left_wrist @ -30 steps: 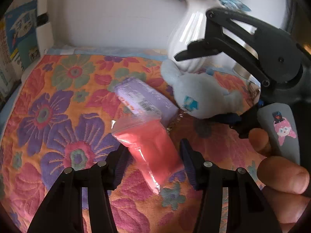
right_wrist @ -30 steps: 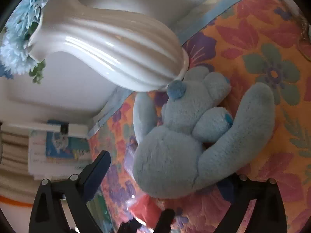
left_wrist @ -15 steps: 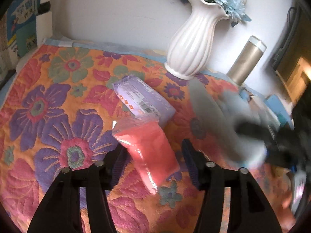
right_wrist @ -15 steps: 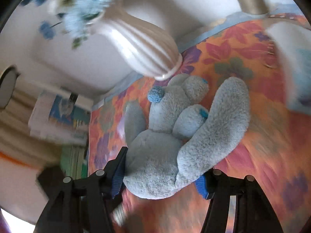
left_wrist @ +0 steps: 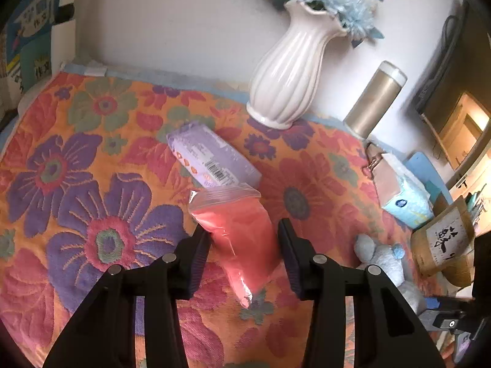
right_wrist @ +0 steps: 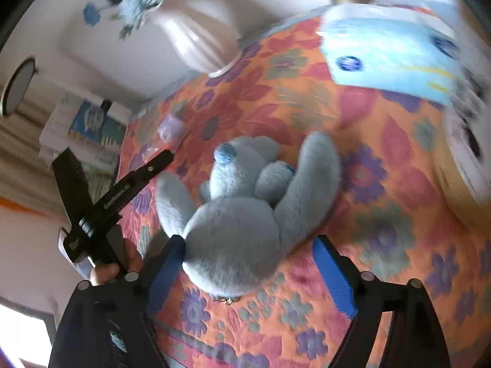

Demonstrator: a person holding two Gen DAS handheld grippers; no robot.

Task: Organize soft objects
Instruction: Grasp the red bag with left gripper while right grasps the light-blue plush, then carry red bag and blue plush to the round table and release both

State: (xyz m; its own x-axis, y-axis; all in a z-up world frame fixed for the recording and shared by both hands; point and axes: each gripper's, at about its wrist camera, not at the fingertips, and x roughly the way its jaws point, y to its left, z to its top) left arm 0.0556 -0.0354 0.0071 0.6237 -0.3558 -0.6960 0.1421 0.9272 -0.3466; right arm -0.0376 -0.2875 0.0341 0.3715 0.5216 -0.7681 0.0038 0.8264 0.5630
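A pale blue plush toy (right_wrist: 245, 208) lies on the floral cloth between the fingers of my right gripper (right_wrist: 250, 271); the jaws stand open, the left pad touching its fur, the right pad apart. The toy also shows at the lower right of the left wrist view (left_wrist: 383, 257). A red zip bag (left_wrist: 242, 230) lies on the cloth between the open jaws of my left gripper (left_wrist: 244, 250); neither pad presses it. A purple packet (left_wrist: 211, 156) lies just behind the bag. My left gripper shows in the right wrist view (right_wrist: 153, 165).
A white ribbed vase (left_wrist: 288, 79) with blue flowers and a metal tumbler (left_wrist: 374, 98) stand at the back wall. A blue tissue pack (left_wrist: 405, 193) and a brown paper bag (left_wrist: 445, 239) sit at the right. Books (left_wrist: 27, 43) stand at the far left.
My right gripper carried the plush toy away from the vase to the right side of the cloth and its jaws have opened. My left gripper stayed around the red bag.
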